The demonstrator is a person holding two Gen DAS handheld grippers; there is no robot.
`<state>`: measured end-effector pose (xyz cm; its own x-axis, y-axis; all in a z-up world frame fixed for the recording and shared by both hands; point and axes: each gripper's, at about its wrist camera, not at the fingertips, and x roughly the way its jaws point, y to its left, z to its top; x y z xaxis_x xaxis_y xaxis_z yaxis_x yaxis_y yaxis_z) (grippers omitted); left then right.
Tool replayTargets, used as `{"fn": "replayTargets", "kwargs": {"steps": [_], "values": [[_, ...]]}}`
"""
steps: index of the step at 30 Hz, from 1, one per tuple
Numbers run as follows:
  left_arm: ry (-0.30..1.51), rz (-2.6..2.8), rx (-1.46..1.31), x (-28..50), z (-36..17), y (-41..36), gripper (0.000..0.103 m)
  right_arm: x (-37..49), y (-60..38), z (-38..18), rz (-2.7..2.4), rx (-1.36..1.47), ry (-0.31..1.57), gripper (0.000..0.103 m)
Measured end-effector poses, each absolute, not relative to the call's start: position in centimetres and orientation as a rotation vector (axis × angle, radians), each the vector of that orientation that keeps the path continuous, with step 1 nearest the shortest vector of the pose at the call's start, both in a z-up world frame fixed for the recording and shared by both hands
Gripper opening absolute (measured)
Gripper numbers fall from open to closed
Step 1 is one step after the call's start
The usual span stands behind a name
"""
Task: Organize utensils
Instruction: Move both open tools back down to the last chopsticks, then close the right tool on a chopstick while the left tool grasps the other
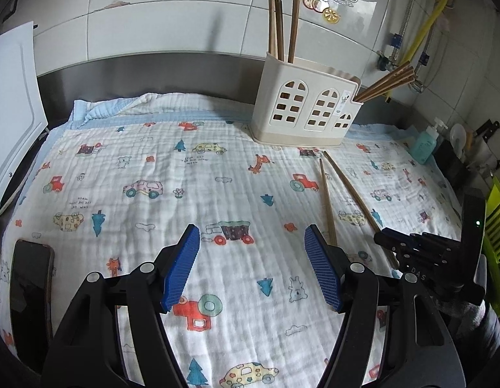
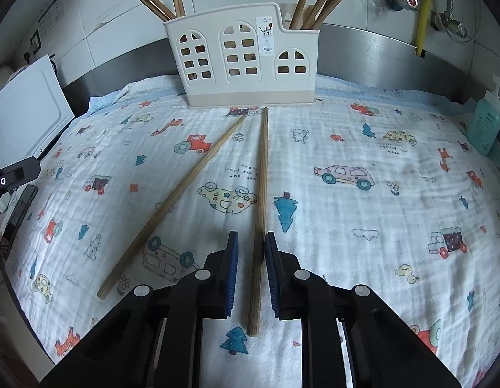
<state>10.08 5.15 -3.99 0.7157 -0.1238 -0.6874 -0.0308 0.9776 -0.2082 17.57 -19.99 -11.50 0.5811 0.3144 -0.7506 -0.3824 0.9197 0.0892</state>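
The cream utensil holder [image 2: 246, 61] stands at the far edge of the printed cloth [image 2: 346, 213], with chopsticks already upright in its left and right compartments. Two loose chopsticks lie on the cloth in front of the holder, their far tips nearly meeting near its base. The right gripper [image 2: 251, 271] straddles the straighter chopstick [image 2: 262, 177], its blue pads narrow around it (whether they actually press on the wood I cannot tell). The slanted chopstick [image 2: 182, 190] lies left of it. The left gripper [image 1: 251, 255] hangs over bare cloth in front of the holder, jaws wide apart, nothing between them.
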Motion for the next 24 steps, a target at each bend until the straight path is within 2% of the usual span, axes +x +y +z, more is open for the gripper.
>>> {"fn": "replayTargets", "kwargs": {"steps": [6,24], "values": [[0.788,-0.081,-0.188,9.9,-4.6,3.9,0.067,17.5,-20.1,-11.6,0.394,-0.092,0.854,0.008],[0.841,-0.197,-0.130,10.7,-6.8,-1.8,0.066,15.6,-22.6,-8.4,0.395,-0.022,0.763,0.007]]}}
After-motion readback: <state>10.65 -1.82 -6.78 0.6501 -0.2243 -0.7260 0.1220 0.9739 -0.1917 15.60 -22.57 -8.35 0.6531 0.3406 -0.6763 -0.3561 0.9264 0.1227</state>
